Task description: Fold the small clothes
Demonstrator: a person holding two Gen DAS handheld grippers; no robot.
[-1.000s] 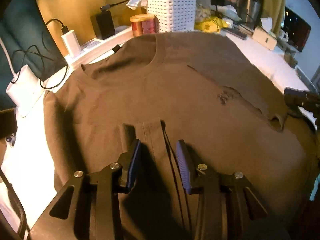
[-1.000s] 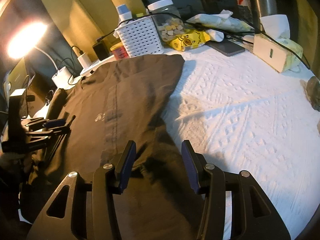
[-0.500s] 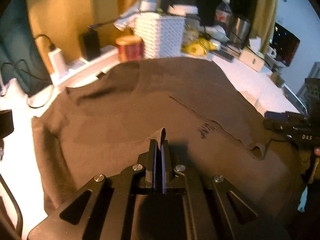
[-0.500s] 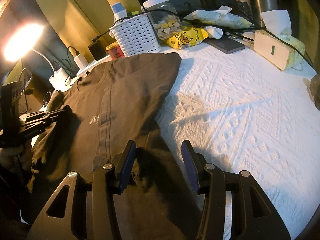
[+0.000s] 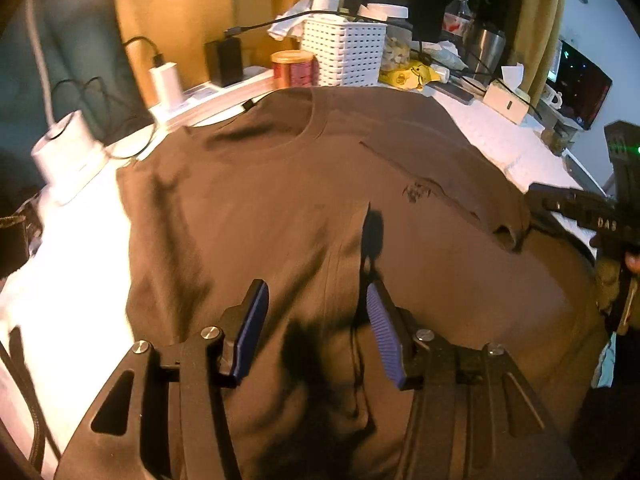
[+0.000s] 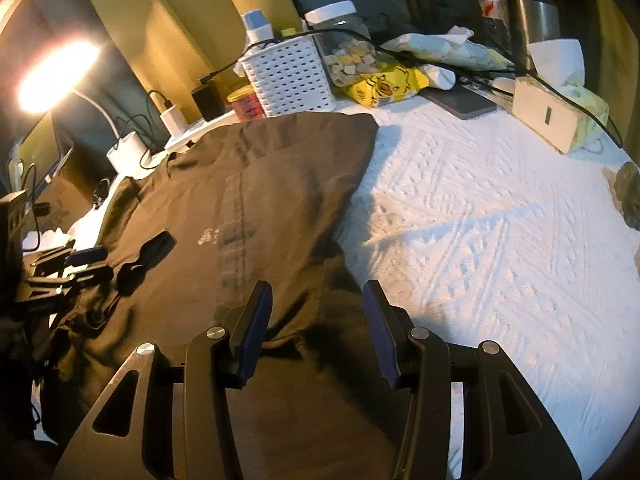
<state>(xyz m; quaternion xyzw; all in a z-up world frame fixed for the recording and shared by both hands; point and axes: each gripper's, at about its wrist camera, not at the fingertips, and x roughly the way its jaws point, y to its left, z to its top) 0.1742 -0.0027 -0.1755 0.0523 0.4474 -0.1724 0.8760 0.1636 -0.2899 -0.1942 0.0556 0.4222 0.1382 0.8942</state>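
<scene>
Left hand-held gripper (image 5: 316,320): jaws opening, blue pads apart; a folded ridge of the brown T-shirt (image 5: 280,184) runs between them, pads not pressing it.
Right hand-held gripper (image 6: 318,322): jaws spread, hanging over the shirt's near right edge; fabric lies under the gap, no pinch.
T-shirt: spread flat on the white textured cloth (image 6: 480,220) over the table, collar at the far side, small print on the chest, one side folded inward with a sleeve end lying on top at the right in the left wrist view.
Cross view: left hand-held gripper shows at the left edge of the right wrist view, over the shirt's left side; right one shows at the right edge of the left wrist view, a fingertip of the person visible behind it.
Far side of table: white perforated basket (image 6: 290,76), red tin (image 5: 294,68) just left of it, clear jar with white lid (image 6: 344,40), yellow duck-print pack (image 6: 384,84), tissue box (image 6: 552,116), phone (image 6: 460,100).
Far left: lit lamp (image 6: 56,72), white chargers with black cables (image 5: 166,84).
</scene>
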